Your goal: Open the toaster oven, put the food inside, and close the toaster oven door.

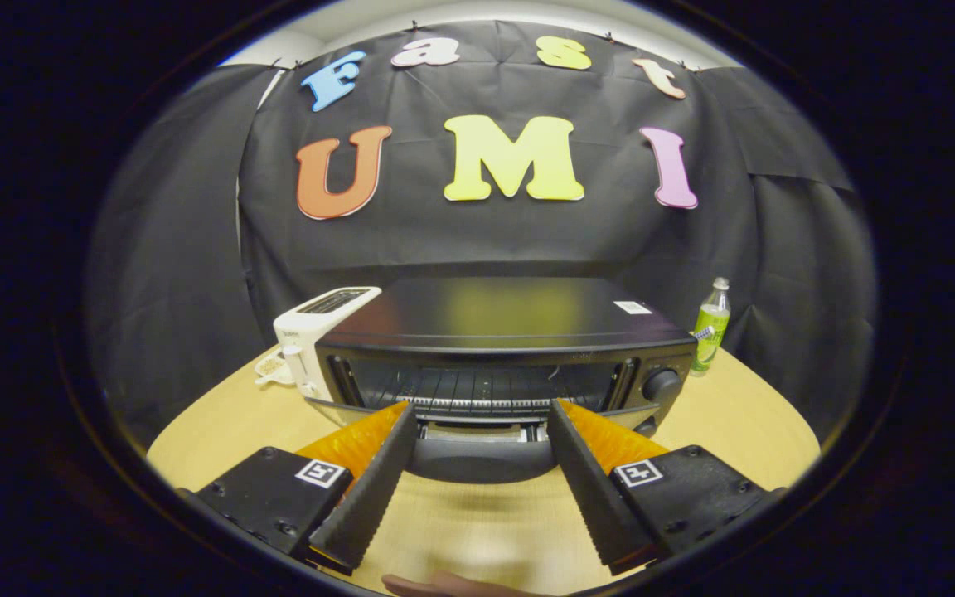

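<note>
The gripper (pixel 482 414) is spread wide and grasps nothing, its fingers flanking the lowered door (pixel 477 454) of the toaster oven (pixel 502 348), which stands just ahead on the table (pixel 743 423). The opening step looks done; no food can be made out, so the next move calls for fetching it. A white toaster (pixel 316 332) sits left, a bottle (pixel 711 325) far right.

Hand-held gripper (pixel 482 414) level, fingers spread wide, holding nothing.

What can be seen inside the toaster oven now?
The door of the toaster oven hangs open ahead of the open gripper. Inside, a wire rack shows, with no food visible on it. The space under the rack is too dark to tell.
</note>
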A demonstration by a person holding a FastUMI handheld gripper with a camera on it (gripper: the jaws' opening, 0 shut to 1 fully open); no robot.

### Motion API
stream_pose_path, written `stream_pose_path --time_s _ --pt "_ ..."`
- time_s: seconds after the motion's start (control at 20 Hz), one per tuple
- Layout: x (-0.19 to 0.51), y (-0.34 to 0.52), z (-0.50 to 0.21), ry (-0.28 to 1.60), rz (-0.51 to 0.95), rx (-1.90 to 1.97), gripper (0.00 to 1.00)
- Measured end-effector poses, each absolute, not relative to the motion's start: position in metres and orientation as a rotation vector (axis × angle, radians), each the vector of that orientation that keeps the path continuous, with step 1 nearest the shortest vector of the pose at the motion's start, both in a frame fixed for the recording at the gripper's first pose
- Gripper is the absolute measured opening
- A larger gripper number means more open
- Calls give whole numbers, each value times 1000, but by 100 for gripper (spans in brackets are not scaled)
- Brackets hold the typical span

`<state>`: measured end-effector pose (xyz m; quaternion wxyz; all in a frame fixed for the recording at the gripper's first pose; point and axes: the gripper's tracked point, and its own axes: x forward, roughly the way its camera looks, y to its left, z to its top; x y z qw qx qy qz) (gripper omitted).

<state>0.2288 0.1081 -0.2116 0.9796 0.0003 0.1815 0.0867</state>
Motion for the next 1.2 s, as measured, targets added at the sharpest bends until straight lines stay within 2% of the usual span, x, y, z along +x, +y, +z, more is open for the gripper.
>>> stream_pose_path --time_s 0.35,0.8,1.1,1.2 --pt "183 100 -249 414 162 -28 100" --pt "151 94 -305 580 157 -12 100" --pt "133 88 -269 537 187 -3 99" --pt "123 99 -259 552 238 40 100"
